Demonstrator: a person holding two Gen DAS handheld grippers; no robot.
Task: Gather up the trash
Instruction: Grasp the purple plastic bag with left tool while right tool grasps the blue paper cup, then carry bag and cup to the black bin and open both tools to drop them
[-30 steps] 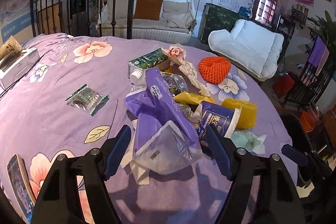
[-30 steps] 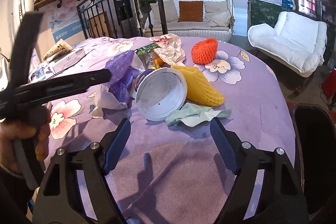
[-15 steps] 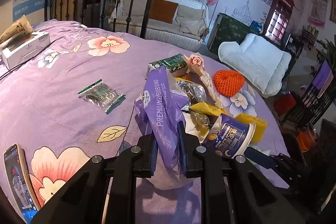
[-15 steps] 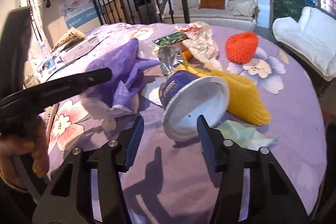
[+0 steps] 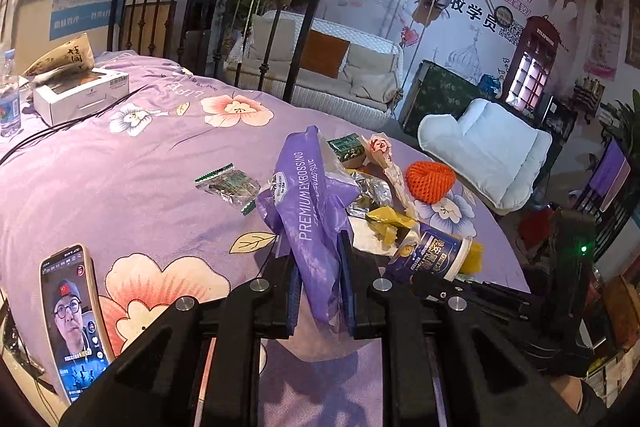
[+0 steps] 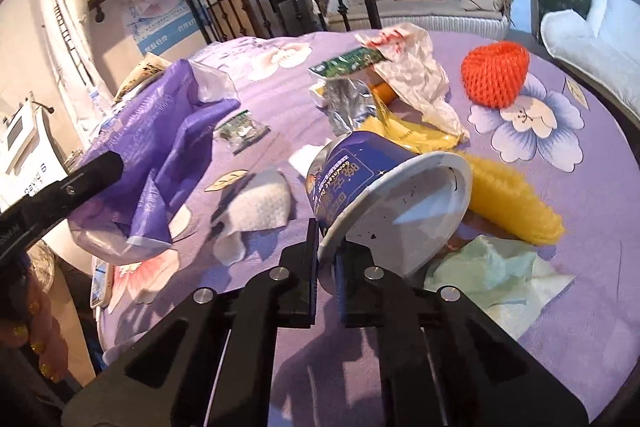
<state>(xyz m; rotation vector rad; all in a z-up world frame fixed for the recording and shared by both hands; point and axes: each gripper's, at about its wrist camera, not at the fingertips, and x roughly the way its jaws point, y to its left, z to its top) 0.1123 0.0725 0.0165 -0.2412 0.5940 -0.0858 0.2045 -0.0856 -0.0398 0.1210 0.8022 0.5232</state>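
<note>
Purple plastic wrapper (image 5: 316,211), thin and crinkly, is pinched between the fingers of my left hand-held gripper (image 5: 320,291) and hangs just above the floral bed cover (image 5: 132,163). I judge it near weightless and floppy; a grip anywhere on the bunched film holds, though slick plastic may slide. My right hand-held gripper (image 6: 326,269) is clamped on the rim of the blue paper cup (image 6: 384,195), one finger inside the mouth, one outside; cup tilted on its side over the bed. Light, thin-walled, probably crushes if squeezed hard, so the rim is the stiffest hold. Loose on the bed: orange foam net (image 6: 494,73), yellow foam net (image 6: 516,203), pale green tissue (image 6: 492,273), white wipe (image 6: 260,205), small sachet (image 5: 230,185). Phone (image 5: 74,319) near the edge is not trash.
</note>
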